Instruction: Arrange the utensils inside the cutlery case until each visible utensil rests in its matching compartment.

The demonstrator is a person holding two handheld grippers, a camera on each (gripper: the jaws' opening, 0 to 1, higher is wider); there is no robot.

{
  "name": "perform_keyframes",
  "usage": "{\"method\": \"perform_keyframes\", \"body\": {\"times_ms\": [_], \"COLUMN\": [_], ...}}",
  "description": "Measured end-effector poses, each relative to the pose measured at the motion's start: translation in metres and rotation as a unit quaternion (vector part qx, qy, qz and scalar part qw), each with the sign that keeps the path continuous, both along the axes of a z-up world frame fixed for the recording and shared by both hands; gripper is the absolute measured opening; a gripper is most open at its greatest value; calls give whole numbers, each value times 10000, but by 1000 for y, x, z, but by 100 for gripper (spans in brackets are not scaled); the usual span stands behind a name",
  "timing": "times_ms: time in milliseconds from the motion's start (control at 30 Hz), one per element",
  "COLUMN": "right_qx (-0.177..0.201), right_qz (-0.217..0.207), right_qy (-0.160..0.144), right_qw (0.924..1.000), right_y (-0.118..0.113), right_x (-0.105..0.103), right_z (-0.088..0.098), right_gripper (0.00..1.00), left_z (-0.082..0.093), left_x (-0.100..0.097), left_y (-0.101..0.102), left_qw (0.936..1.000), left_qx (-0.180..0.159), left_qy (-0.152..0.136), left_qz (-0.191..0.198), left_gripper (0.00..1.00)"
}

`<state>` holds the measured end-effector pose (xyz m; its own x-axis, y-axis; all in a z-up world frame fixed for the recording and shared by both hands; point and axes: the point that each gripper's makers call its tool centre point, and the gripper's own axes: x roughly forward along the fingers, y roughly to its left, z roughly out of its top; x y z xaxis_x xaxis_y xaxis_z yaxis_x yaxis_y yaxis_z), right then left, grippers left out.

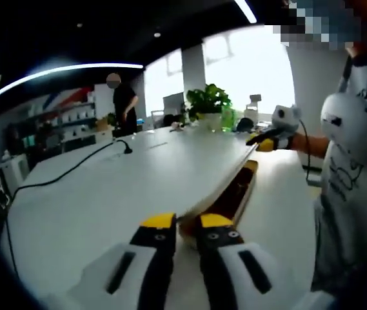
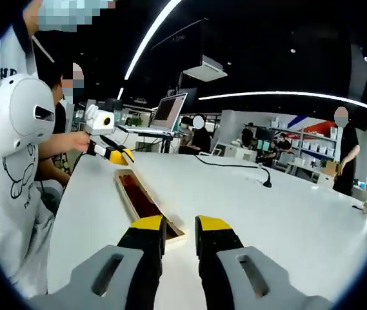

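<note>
White table (image 1: 106, 194); long narrow wooden cutlery case (image 2: 146, 205), dark inside

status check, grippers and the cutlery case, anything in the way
Left gripper and right gripper each at an end of the wooden case, jaws slightly apart, grip unclear. Case interior hard to see. Black cable well off to the side.
</note>
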<state>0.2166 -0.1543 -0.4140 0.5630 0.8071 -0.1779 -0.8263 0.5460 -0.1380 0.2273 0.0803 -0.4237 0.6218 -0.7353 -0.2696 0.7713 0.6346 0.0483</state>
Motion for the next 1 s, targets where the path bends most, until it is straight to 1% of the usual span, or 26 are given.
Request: {"method": "perform_keyframes", "body": {"times_ms": [33,67,100,167,200,233,300,367,400,433,500,533,600,633,667,733,833,900,933,967,1000], "right_qx": [8,41,73,223,346,491,811,1162,1317,1487,1841,2058,2454,2712,2793,3011,3202,3243,3224,3236,3275], "right_qz": [-10,-36,-80,-119,-183,-167,-157,-17,23,96,190,266,367,427,418,390,310,247,268,287,304], "right_qy": [66,196,401,620,938,1151,1479,1895,2127,2282,2665,2867,3323,3565,3677,3932,4225,4369,4434,4440,4566], "right_qw": [10000,9998,9991,9978,9948,9920,9855,9750,9682,9621,9459,9353,9100,8931,8860,8679,8473,8387,8359,8351,8266], "right_y": [0,-1,-1,-1,-2,-1,-1,2,3,5,6,7,10,10,9,8,4,4,5,6,8], "right_x": [0,-1,-2,-3,-5,-6,-8,-14,-17,-19,-24,-26,-29,-29,-28,-25,-21,-17,-17,-17,-17], "right_z": [-3,-6,-11,-13,-17,-17,-15,-12,-11,-9,-5,-2,2,5,5,4,3,1,-1,-1,-1], "right_gripper": [18,18,18,18,18,18,18,18,17,16,16,16,17,18,19,19,19,19,18,16,15], "left_z": [-1,-1,-1,-1,-1,-2,-3,-4,-4,-4,-5,-6,-6,-6,-6,-7,-10,-11,-10,-11,-11], "left_x": [0,-1,-1,-1,-2,-2,-4,-5,-6,-6,-6,-6,-7,-7,-7,-8,-9,-10,-10,-10,-10], "left_y": [1,1,2,3,3,3,2,2,2,2,3,3,3,3,3,2,2,3,3,3,4], "left_qw": [10000,10000,10000,10000,10000,10000,10000,9999,9999,9999,9999,9999,9999,9999,9999,10000,9999,9999,9999,9999,9999], "left_qx": [-3,-13,-31,-34,-30,-20,15,58,66,70,73,69,59,50,42,38,88,47,27,17,-1], "left_qy": [18,21,21,16,33,47,49,42,39,39,40,39,31,35,43,74,119,135,134,134,137], "left_qz": [8,22,39,66,71,76,82,75,72,76,90,94,95,92,89,49,26,37,43,48,53], "left_gripper": [13,13,14,13,13,13,13,14,14,14,15,15,15,15,15,15,17,17,17,17,17]}}
